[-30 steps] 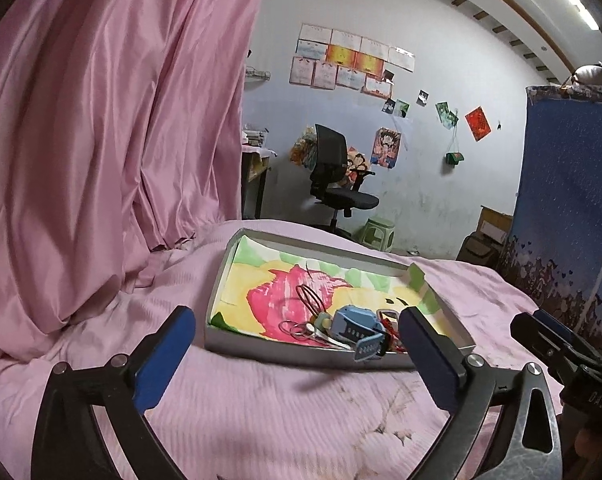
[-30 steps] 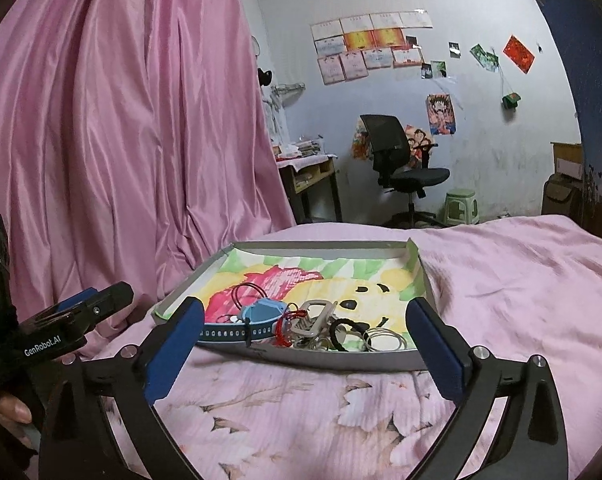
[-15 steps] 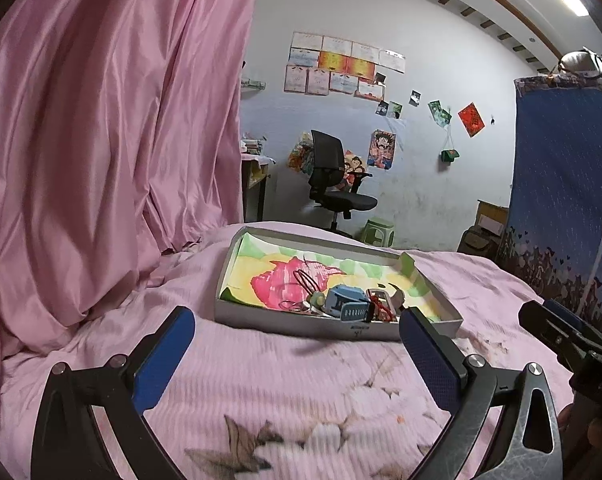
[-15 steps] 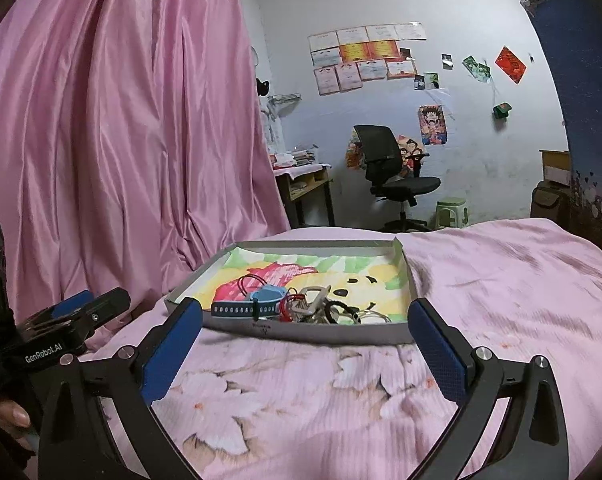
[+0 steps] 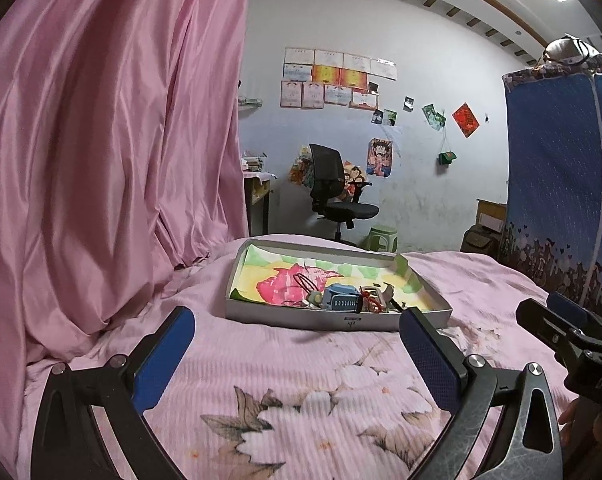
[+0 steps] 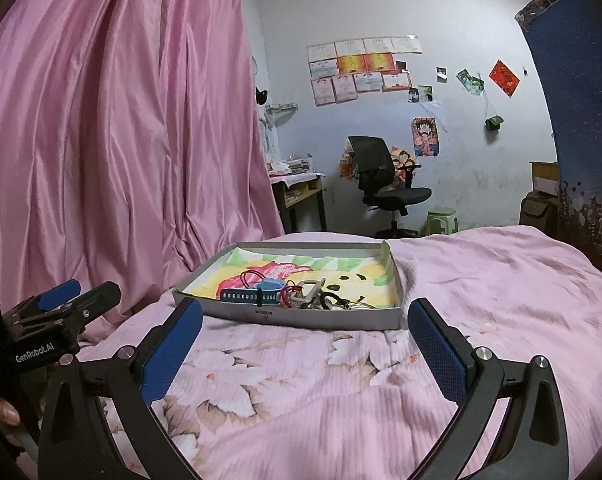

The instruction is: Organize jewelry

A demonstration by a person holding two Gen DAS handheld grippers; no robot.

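Note:
A shallow grey tray with a colourful cartoon lining rests on the pink bedspread. Piled near its front wall are a blue watch, red cord loops and metal rings and clasps. My left gripper is open, held back from the tray above the bedspread, nothing between its blue pads. My right gripper is open as well, short of the tray's front wall. Each gripper shows at the edge of the other's view.
A pink curtain hangs along the left of the bed. A blue patterned cloth stands at the right. Beyond the bed are a black office chair, a desk and a green stool. Flowered bedspread lies before the tray.
Both grippers have drawn back from the tray and risen slightly, so the tray looks smaller and farther away. Both stay open. The jewelry in the tray has not moved.

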